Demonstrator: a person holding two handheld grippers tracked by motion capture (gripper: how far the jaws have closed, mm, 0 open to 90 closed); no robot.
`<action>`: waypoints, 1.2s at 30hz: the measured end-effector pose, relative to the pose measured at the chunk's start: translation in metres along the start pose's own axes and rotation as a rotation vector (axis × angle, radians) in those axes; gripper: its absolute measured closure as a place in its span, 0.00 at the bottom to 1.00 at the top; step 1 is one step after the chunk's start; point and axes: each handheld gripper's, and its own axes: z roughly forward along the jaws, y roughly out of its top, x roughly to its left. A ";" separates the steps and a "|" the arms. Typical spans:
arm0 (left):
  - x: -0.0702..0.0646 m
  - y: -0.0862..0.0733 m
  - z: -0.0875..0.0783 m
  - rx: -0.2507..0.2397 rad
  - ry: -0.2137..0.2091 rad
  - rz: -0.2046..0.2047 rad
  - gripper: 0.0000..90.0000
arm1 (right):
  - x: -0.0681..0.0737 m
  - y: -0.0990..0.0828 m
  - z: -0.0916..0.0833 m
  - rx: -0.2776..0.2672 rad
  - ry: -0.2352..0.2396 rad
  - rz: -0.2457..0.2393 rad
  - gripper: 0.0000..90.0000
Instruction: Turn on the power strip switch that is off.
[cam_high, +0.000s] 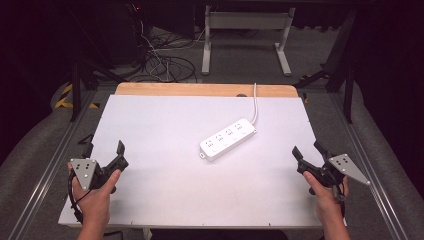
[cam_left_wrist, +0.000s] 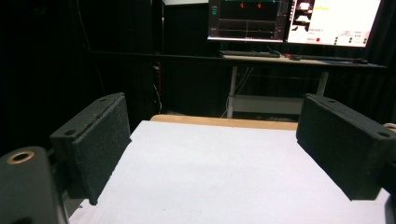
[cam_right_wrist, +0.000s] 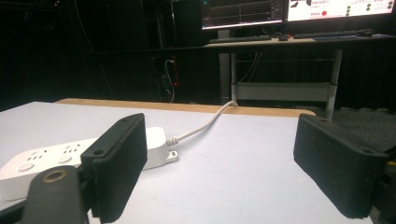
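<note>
Two grippers low over a white table (cam_high: 150, 120), both empty, jaws spread wide apart. No containers; one white power strip (cam_high: 227, 139) lying flat and slanted right of the table's middle, white cord (cam_high: 255, 102) trailing off the far wooden edge (cam_high: 200, 89). Left gripper (cam_high: 106, 151) near the front left corner, gripped from below by a hand (cam_high: 95, 192), pointing forward. Right gripper (cam_high: 306, 150) near the front right edge, angled toward the strip, well apart from it.

White power strip (cam_high: 228, 139) with white cord (cam_high: 255, 102), white table (cam_high: 150, 130), black grippers.
</note>
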 end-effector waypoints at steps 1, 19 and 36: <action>0.000 0.000 0.000 0.000 0.000 0.000 0.12 | 0.000 0.000 0.000 -0.001 -0.001 0.000 0.20; 0.000 0.000 0.000 -0.002 0.002 0.002 0.12 | 0.001 0.004 -0.002 -0.041 -0.001 -0.027 0.37; -0.001 0.001 0.000 -0.008 -0.004 -0.001 0.12 | 0.010 0.015 0.009 -0.075 0.018 -0.091 0.54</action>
